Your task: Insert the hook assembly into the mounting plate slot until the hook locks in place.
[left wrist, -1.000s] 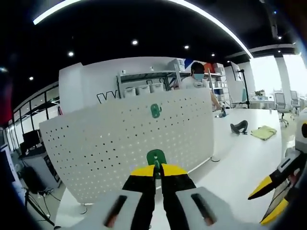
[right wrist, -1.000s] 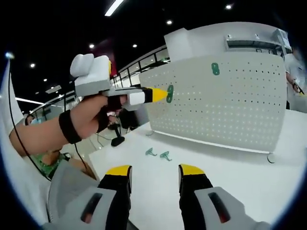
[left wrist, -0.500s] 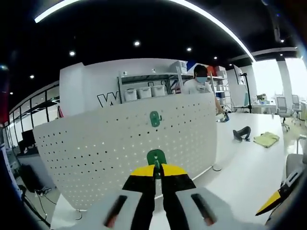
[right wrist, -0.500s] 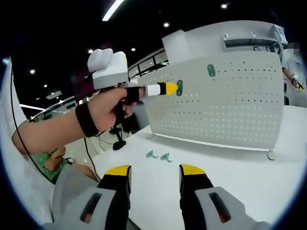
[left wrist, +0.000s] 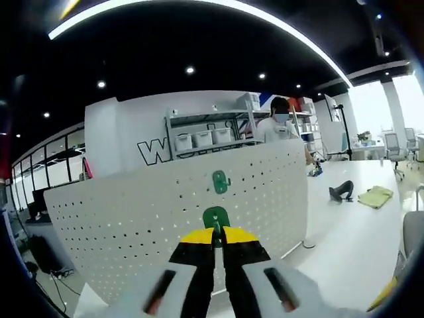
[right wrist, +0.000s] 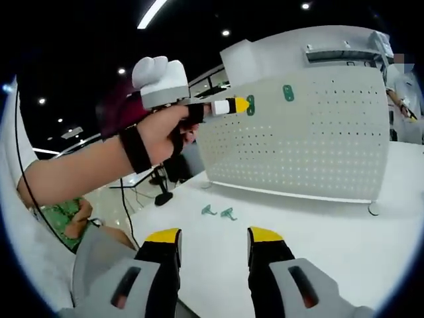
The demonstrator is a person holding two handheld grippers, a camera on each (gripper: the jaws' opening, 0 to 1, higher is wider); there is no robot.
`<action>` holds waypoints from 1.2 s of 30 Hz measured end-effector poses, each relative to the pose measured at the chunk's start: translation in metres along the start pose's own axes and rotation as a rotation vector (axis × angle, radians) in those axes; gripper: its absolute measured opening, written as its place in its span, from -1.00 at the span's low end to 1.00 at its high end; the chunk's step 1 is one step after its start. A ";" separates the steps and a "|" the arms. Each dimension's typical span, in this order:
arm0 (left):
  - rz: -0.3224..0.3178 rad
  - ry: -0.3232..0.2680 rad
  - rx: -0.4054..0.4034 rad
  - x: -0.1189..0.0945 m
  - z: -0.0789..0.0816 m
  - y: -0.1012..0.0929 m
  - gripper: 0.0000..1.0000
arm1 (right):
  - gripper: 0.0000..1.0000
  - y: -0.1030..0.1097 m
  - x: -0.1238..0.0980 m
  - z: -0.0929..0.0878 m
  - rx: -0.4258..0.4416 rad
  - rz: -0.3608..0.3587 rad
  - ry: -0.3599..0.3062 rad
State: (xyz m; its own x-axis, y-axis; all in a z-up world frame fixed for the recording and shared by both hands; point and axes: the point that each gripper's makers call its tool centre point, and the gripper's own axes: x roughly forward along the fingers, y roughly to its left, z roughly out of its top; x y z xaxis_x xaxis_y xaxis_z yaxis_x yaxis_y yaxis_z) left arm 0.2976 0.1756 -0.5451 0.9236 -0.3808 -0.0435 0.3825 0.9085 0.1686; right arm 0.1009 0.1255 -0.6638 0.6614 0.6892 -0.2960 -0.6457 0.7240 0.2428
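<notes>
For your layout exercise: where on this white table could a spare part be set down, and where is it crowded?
Free: the broad tabletop between the pegboard foot and the open right tool. Crowded: the patch by two loose green hooks, and the far end beyond the board, with a black object and yellow cloth.

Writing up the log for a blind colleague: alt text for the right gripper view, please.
The left gripper, held in a hand, brings a green hook up to the pegboard, where another hook already hangs. Two spare hooks lie on the table beyond the open right gripper.
</notes>
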 end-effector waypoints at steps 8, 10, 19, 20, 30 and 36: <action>0.019 -0.020 0.017 0.010 0.006 0.003 -0.93 | -0.20 -0.004 0.000 -0.001 0.005 -0.006 0.007; 0.013 -0.022 0.014 0.014 0.006 0.002 -0.93 | -0.20 -0.005 0.000 0.000 0.008 -0.009 0.005; 0.036 -0.026 0.032 0.029 0.006 0.005 -0.93 | -0.21 -0.013 0.000 -0.006 0.016 -0.023 0.024; 0.037 -0.021 0.039 0.031 0.005 0.005 -0.93 | -0.21 -0.014 -0.001 -0.007 0.016 -0.024 0.026; 0.062 -0.050 0.009 0.044 0.007 0.017 -0.93 | -0.21 -0.017 0.002 -0.004 -0.005 -0.020 0.032; 0.077 -0.077 0.024 0.052 0.014 0.021 -0.93 | -0.22 -0.022 -0.001 -0.005 0.009 -0.032 0.022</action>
State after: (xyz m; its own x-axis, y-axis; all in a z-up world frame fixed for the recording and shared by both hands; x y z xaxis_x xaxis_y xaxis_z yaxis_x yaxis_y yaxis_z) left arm 0.3536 0.1727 -0.5301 0.9453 -0.3230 0.0463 0.3089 0.9316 0.1917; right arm 0.1123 0.1090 -0.6732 0.6730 0.6648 -0.3242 -0.6207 0.7460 0.2413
